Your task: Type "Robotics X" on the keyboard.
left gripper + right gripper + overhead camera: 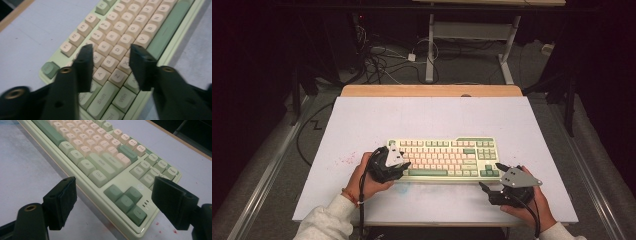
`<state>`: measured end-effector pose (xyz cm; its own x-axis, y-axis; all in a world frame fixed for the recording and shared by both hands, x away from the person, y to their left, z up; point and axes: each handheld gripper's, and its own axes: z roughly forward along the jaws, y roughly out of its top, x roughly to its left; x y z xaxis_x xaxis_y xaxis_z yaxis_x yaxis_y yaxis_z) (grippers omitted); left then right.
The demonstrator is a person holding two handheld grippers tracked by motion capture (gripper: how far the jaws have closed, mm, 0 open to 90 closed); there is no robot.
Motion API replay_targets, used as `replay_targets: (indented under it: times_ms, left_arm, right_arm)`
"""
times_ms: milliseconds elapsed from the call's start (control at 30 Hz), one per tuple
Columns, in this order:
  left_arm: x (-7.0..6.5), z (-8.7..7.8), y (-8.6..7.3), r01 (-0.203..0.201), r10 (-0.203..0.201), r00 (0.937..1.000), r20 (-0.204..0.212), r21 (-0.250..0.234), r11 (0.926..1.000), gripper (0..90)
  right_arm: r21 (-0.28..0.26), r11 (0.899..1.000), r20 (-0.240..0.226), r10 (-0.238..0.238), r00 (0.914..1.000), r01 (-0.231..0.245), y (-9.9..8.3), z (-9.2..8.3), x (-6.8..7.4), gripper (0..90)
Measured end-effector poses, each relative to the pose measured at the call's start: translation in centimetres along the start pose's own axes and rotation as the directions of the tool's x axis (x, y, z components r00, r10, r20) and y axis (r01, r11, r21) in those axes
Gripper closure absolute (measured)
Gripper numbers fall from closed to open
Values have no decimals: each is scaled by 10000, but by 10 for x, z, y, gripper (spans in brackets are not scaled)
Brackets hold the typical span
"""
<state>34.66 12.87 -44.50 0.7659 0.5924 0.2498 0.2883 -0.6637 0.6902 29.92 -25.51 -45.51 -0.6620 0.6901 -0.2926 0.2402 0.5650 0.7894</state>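
The room is dim, black along both sides and the back, with the light falling mostly on a white table top (362, 125) that shows a strip of bare wood edge (432, 90) at its far side. Beyond it the grey floor (472, 72) carries a tangle of dark and white cables (382, 60) and the white metal legs of another desk (472, 45). Pale metal rails (267, 170) run along the floor on either side of the table, and faint red specks (344, 161) mark the white surface.

Keyboard (130, 32) ends cut off in both tool views.
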Motion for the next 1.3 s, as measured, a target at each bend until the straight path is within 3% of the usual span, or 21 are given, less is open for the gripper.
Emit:
replay_targets:
  times_ms: [133,400,667,967,1133,1300]
  left_arm:
    - [0,-5,-7,75,-80,9996,-269,-210,9998,391]
    - [-2,-13,-18,235,-253,9992,-304,-591,9980,228]
    - [-2,-19,-32,489,-514,9977,-431,-565,9972,204]
    - [7,-22,-45,1072,-1080,9935,-353,-260,9939,366]
    - [14,-21,-41,1492,-1491,9888,64,-290,9884,680]
    - [19,-13,-31,1427,-1414,9889,465,-248,9895,839]
  right_arm:
    - [-18,10000,11,11,10000,-11,0,-1,0,204]
    - [-30,10000,4,-13,10000,13,1,0,0,204]
    - [-26,10000,-6,6,10000,-6,1,-1,0,204]
    - [-35,10000,-52,-15,10000,15,1,1,0,204]
    - [-30,10000,-77,5,10000,-5,2,2,0,204]
    - [-10,10000,-92,-12,10000,11,1,2,0,204]
